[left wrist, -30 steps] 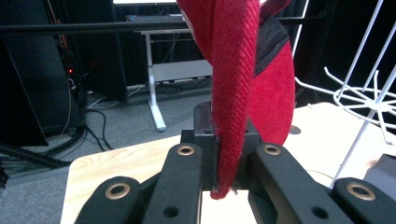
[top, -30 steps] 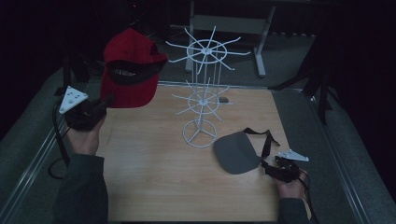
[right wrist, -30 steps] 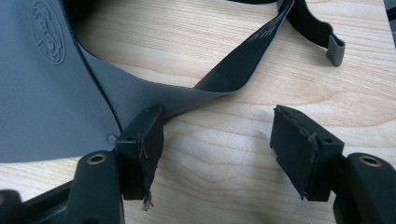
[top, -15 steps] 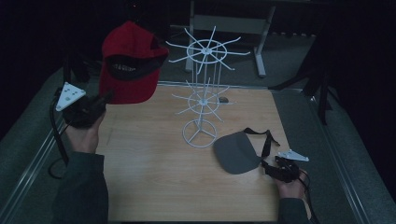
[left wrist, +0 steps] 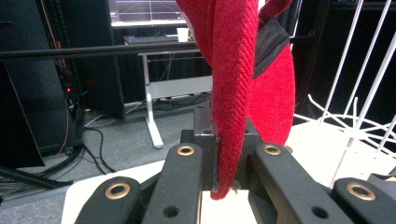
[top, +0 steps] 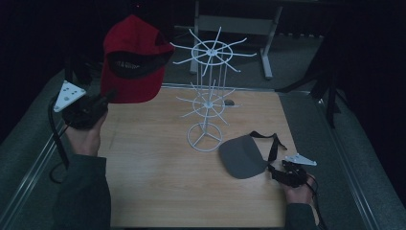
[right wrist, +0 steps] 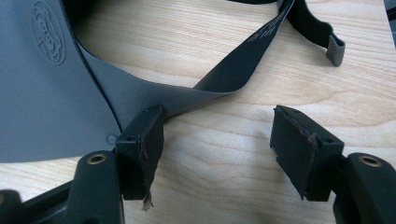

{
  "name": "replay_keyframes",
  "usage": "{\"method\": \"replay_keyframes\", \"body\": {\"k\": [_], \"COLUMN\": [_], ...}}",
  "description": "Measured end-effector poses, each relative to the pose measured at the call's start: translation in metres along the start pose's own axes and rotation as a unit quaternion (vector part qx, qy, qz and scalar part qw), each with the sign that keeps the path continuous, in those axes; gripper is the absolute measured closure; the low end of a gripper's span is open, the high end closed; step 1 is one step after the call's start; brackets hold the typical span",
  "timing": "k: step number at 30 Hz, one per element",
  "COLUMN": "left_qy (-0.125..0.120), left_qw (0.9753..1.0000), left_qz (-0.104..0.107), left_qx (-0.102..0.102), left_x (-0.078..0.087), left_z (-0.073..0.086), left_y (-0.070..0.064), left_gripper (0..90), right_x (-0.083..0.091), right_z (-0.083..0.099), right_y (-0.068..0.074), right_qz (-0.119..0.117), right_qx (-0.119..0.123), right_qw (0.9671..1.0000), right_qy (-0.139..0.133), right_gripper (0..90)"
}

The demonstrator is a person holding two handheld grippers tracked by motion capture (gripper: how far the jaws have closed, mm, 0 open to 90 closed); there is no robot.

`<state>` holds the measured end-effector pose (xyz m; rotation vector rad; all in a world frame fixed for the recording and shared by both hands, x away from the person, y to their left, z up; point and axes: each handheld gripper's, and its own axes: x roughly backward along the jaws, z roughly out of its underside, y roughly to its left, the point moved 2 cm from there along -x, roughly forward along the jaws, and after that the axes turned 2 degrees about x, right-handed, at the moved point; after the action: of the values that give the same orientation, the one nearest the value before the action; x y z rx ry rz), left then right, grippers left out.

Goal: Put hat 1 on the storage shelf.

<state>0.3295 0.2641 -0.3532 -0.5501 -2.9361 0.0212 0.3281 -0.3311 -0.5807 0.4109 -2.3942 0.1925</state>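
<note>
My left gripper [top: 106, 98] is clamped on the brim edge of the red cap [top: 131, 60], held up above the table's [top: 158, 182] far left corner, just left of the white wire rack [top: 207, 96]. In the left gripper view the cap's [left wrist: 238, 84] top is cut off. My right gripper [right wrist: 217, 144] rests with jaws spread apart on the wood, beside the grey visor [top: 243, 155]; its black strap [right wrist: 252, 60] runs past my one pad, contact unclear.

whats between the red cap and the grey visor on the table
In the high view, the white wire rack stands between the raised red cap and the grey visor, with bare wooden table around its base.
</note>
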Motion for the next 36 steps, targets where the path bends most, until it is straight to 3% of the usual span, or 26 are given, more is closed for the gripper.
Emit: {"method": "replay_keyframes", "body": {"k": [19,36], "left_qy": [-0.023,-0.041], "left_qw": [0.9997,0.9988], "left_qz": [0.011,0.027], "left_qx": [0.003,-0.005], "left_x": [0.008,0.019], "left_z": [-0.018,-0.023], "left_y": [-0.005,-0.018], "left_gripper": [85.8,85.8], "right_x": [0.0,0.0], "right_z": [0.0,0.0], "right_y": [0.0,0.0], "right_qz": [0.0,0.0], "right_qx": [0.0,0.001], "right_qw": [1.0,1.0], "right_qy": [0.0,0.0], "right_gripper": [34.7,34.7]}}
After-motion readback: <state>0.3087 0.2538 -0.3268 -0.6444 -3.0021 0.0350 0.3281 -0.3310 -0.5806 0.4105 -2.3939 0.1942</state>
